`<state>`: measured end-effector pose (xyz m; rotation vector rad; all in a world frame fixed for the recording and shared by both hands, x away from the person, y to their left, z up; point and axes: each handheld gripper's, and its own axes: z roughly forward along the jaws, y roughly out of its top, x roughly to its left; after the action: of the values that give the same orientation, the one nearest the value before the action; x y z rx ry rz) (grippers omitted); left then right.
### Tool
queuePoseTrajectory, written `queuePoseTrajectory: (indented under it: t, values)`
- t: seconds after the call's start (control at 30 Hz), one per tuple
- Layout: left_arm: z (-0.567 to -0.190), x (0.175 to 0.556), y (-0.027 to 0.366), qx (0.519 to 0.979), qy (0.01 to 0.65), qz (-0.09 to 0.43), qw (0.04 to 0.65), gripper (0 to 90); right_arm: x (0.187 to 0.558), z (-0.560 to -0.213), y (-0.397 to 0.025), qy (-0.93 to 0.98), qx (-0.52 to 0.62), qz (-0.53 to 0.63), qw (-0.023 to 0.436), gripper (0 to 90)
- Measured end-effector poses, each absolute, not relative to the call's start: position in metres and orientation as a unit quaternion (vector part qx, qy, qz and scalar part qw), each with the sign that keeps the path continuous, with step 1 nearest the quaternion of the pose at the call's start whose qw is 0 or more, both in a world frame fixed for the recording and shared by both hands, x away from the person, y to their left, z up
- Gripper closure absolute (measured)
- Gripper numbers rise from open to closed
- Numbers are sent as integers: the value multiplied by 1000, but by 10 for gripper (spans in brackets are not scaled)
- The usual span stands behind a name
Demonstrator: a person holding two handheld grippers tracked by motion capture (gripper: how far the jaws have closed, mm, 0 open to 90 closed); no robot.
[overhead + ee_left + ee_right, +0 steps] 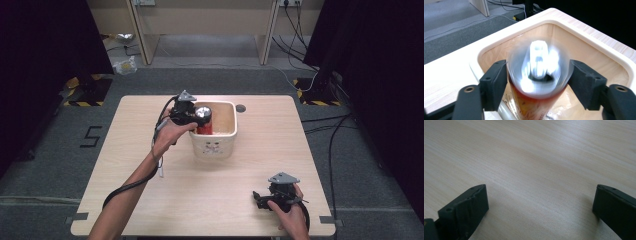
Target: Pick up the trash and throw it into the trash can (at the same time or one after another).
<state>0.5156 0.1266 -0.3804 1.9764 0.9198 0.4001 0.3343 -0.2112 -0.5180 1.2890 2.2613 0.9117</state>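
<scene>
**Left claw holds can at bin, right claw idle**

Nearest the person: right claw (261,198) rests low on the pale wooden bench (150,200) at the near right corner, jaws spread wide with only bare wood grain between them in the right gripper view, well apart from everything else.

Further in: left claw (537,82) is pinching the red cylindrical drink can with a silver top (537,65), one black pad on each side just below the rim. The can stands upright inside the cream square plastic bin (216,145), against its left wall, mid-bench. Cannot tell if the can's base touches the bin floor. A crinkled clear wrapper (559,110) lies in the bin beside the can.

Doing it well, as a judgement: keep the can vertical, move straight up or down so it clears the bin's rim, hold the squeeze even since the pads sit high on a smooth wall, avoid snagging the wrapper.

Writing: can's label is yellowish print on red, too blurred to read. The bin's front carries a small reddish mark, unreadable. A black "5" (91,136) is marked on the grey floor left of the bench
</scene>
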Motion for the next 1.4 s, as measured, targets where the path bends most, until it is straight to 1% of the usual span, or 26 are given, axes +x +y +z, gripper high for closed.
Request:
queuePoseTrajectory:
  t: [0.13, 0.5, 0.97, 1.23, 1.4]
  values:
    - [-378, 516, 126, 799, 372, 170, 441, 364, 334, -518, -211, 805, 459, 324, 191, 5]
    - [-363, 509, 130, 791, 375, 168, 454, 308, 334, -518, -211, 806, 457, 325, 189, 5]
    - [-344, 491, 159, 769, 389, 163, 480, 272, 334, -518, -211, 805, 458, 325, 189, 5]
    - [-338, 480, 183, 759, 400, 178, 483, 265, 334, -518, -211, 806, 458, 325, 189, 5]
    - [-341, 476, 198, 756, 410, 182, 476, 254, 334, -518, -211, 806, 458, 324, 190, 5]
